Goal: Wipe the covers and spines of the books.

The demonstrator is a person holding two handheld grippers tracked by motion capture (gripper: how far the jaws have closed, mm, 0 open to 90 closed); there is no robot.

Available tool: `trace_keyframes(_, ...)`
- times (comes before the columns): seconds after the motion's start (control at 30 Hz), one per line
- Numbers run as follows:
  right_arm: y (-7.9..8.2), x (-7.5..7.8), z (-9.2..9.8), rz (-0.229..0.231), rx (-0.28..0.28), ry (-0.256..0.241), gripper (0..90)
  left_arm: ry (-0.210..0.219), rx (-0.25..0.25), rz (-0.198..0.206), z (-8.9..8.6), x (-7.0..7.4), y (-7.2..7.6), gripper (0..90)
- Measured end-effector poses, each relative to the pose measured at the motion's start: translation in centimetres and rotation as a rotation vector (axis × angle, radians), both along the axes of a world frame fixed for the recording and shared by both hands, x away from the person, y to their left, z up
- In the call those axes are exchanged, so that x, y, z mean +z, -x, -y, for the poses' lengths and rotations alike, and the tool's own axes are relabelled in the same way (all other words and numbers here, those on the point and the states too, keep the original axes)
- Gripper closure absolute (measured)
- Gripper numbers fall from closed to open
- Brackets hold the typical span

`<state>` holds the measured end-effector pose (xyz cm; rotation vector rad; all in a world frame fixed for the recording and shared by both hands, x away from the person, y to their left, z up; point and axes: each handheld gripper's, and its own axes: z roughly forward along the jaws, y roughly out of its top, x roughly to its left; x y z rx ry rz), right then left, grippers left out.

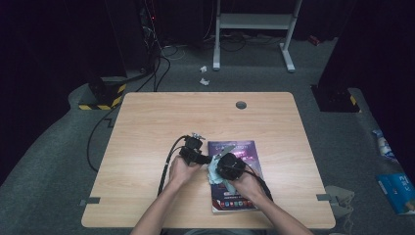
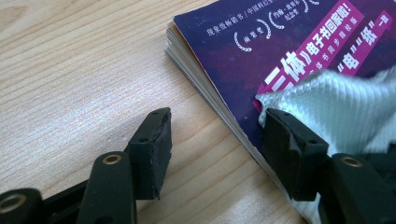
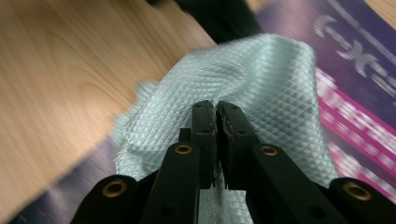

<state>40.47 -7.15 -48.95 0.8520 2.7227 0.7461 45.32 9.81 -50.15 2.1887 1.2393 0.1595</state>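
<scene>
- Wooden table under a dim room; dark floor and cables beyond its far edge, bare wood around the work on most sides.
- My right gripper has its jaws pinched together on a fold of the pale green cloth; the weave bunches up ahead of the tips.
- Cloth lies on the purple book, directly under and ahead of that gripper. In the high view the book sits flat near the table's near edge, the cloth at its left side.
- My left gripper is spread wide and holds nothing. One jaw stands over bare wood, the other at the book's page edge beside a corner of the cloth; I cannot tell whether it touches.
- Judgement on progress: cloth is secured on one side only. If the job is wiping the cover, most of it lies ahead of the cloth, not yet covered.
- Edges and room: the book's edge runs between the left jaws, a snag point. Open wood lies left of and beyond both tools; the right hand is close to the near table edge, so little room to draw back.
</scene>
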Motion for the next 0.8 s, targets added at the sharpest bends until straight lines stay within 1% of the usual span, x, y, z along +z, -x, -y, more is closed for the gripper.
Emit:
trace_keyframes(0.07, 0.1, 0.0, -0.6, 0.004, 0.009, -0.003, 84.7, 0.0, -0.002, 0.0, 0.0, 0.0, 0.0, 42.3)
trace_keyframes(0.13, 0.1, -0.1, -0.5, 0.003, 0.006, -0.012, 84.7, 0.001, -0.003, 0.001, 0.0, 0.0, 0.0, 42.2)
trace_keyframes(0.17, 0.1, -0.1, -0.2, -0.005, 0.008, -0.022, 84.7, 0.002, -0.003, 0.002, 0.0, 0.0, 0.0, 42.2)
trace_keyframes(0.2, 0.1, -0.1, 0.2, -0.011, 0.004, -0.022, 84.7, 0.002, -0.003, 0.002, 0.0, 0.0, 0.0, 42.2)
trace_keyframes(0.23, 0.2, -0.1, 0.7, -0.008, -0.003, -0.019, 84.7, 0.003, -0.001, 0.003, 0.0, 0.0, 0.0, 42.1)
trace_keyframes(0.3, 0.4, -0.1, 2.2, -0.001, -0.025, -0.013, 84.7, 0.003, -0.002, 0.004, 0.0, 0.0, 0.0, 42.1)
trace_keyframes(0.37, 0.5, -0.1, 4.1, 0.009, -0.057, -0.005, 84.7, 0.003, -0.001, 0.004, 0.0, 0.0, 0.0, 42.1)
trace_keyframes(0.5, 0.4, 0.0, 8.6, 0.017, -0.17, 0.011, 84.7, 0.006, 0.003, 0.005, 0.0, 0.0, 0.0, 42.1)
trace_keyframes(0.63, -0.1, 0.1, 11.9, 0.008, -0.262, 0.001, 84.7, 0.005, 0.003, 0.005, 0.0, 0.0, 0.0, 42.2)
trace_keyframes(0.67, -0.1, 0.1, 12.1, 0.004, -0.271, -0.005, 84.7, 0.007, 0.003, 0.004, 0.1, 0.0, 0.0, 42.2)
trace_keyframes(0.7, -0.1, 0.1, 12.0, 0.005, -0.271, 0.002, 84.7, 0.007, 0.004, 0.003, 0.1, 0.0, 0.0, 42.4)
trace_keyframes(0.73, -0.1, 0.1, 11.7, 0.018, -0.262, 0.016, 84.7, 0.007, 0.005, 0.003, 0.1, 0.0, 0.0, 42.4)
trace_keyframes(0.8, -0.2, 0.1, 10.7, 0.016, -0.234, 0.015, 84.7, 0.009, 0.006, 0.001, 0.0, 0.0, 0.0, 42.7)
